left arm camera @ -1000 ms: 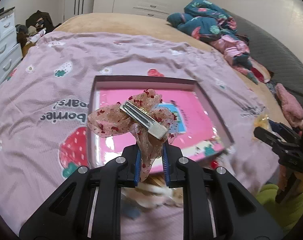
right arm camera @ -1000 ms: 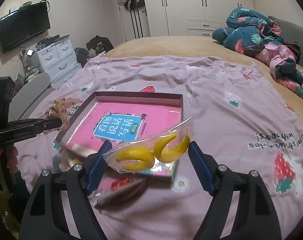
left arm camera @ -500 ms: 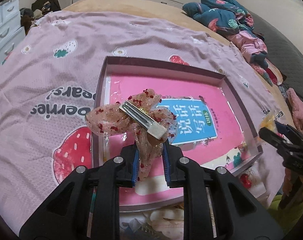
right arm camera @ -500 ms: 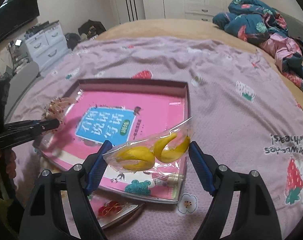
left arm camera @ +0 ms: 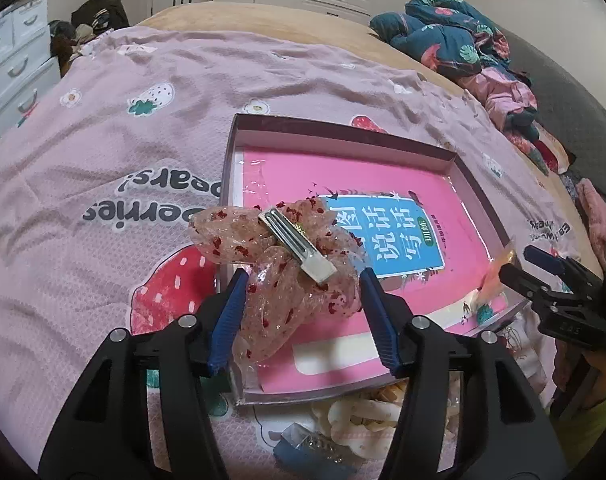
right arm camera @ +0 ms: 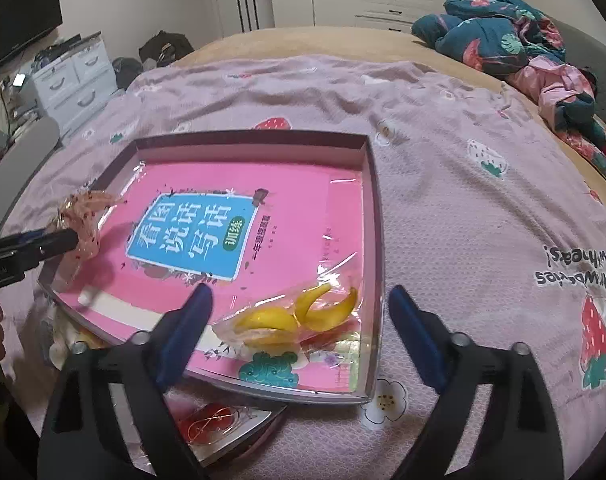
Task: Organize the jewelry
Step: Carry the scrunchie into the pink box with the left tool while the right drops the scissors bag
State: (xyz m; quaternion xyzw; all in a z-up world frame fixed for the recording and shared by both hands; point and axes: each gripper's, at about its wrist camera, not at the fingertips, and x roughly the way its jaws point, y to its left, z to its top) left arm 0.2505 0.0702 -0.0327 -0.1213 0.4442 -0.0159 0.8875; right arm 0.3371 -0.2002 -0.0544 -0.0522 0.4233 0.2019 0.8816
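A shallow box (left arm camera: 455, 156) with a pink book cover in its bottom lies on the strawberry-print bedspread. My left gripper (left arm camera: 303, 312) hangs over the box's near left corner, its jaws opening. A sheer pink bow hair clip (left arm camera: 287, 264) with red flecks and a silver clasp sits loose between its fingers, drooping onto the box edge. My right gripper (right arm camera: 303, 324) is over the near right corner (right arm camera: 377, 240) of the box. Its jaws are opening wide, and the pads stand clear of a clear bag of yellow banana-shaped clips (right arm camera: 299, 316) lying in the box.
Loose pieces lie on the bedspread in front of the box: a cream chain-link clip (left arm camera: 359, 416) and a red item on a card (right arm camera: 211, 424). Bundled clothes (left arm camera: 463, 40) sit at the far right of the bed. White drawers (right arm camera: 75, 76) stand at the left.
Both grippers came down closer over the box and opened. The bag of yellow clips left the right jaws and now lies in the box. The bow has spread loose between the left fingers.
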